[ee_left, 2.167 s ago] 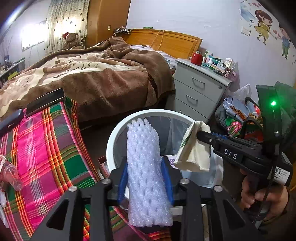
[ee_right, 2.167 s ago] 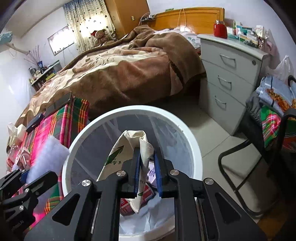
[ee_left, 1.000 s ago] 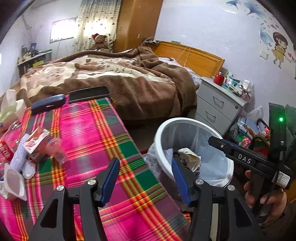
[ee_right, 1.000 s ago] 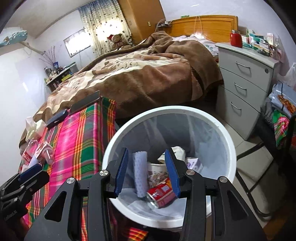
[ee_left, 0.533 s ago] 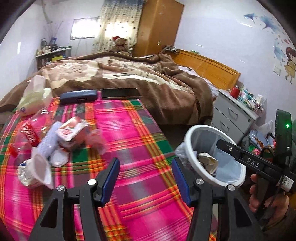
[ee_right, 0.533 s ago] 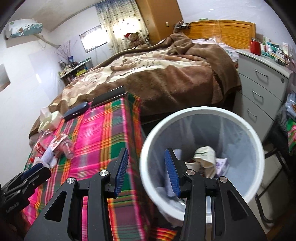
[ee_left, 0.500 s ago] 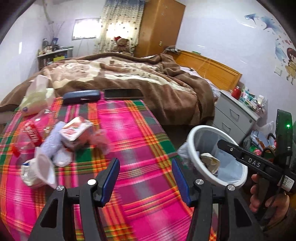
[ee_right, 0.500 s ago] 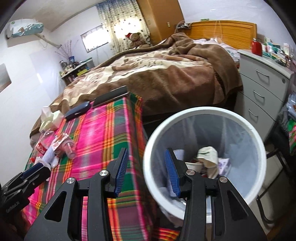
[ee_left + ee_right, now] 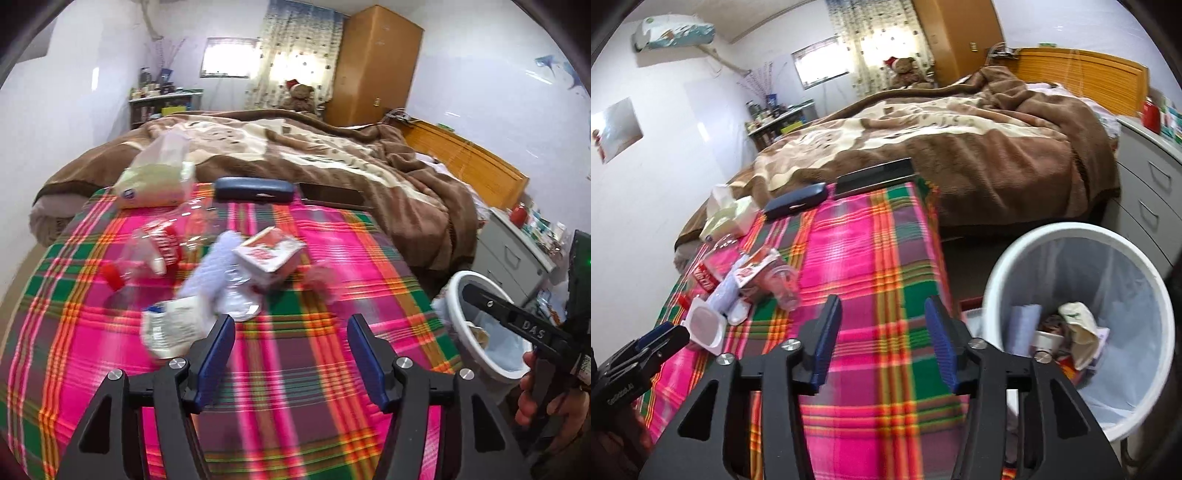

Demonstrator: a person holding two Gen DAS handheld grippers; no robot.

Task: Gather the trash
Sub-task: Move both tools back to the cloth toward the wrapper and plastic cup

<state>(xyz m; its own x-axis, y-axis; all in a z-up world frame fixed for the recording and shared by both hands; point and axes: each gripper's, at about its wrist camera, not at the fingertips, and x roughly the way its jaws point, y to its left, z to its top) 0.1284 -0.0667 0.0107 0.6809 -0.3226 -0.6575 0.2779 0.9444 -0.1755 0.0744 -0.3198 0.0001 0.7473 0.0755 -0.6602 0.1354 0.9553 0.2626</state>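
My left gripper point(image 9: 291, 354) is open and empty above the plaid tablecloth point(image 9: 295, 398), just short of a pile of trash: a white yogurt cup point(image 9: 168, 326), a white foam net point(image 9: 210, 273), a red-and-white carton point(image 9: 269, 256) and a crushed clear bottle with a red label point(image 9: 155, 251). My right gripper point(image 9: 882, 341) is open and empty over the table's right part, left of the white trash bin point(image 9: 1071, 236). The bin holds a foam net point(image 9: 1025, 328) and a crumpled paper bag point(image 9: 1078, 328). The pile also shows in the right wrist view point(image 9: 746, 284).
A dark glasses case point(image 9: 255, 189), a phone point(image 9: 334, 194) and a tissue pack point(image 9: 155, 181) lie at the table's far edge. A bed with a brown blanket point(image 9: 332, 155) is behind. A grey drawer unit point(image 9: 1148, 184) stands right of the bin.
Both grippers let go of their trash into the bin, opened, and swung left from the bin to over the table. The left gripper now faces the trash pile.
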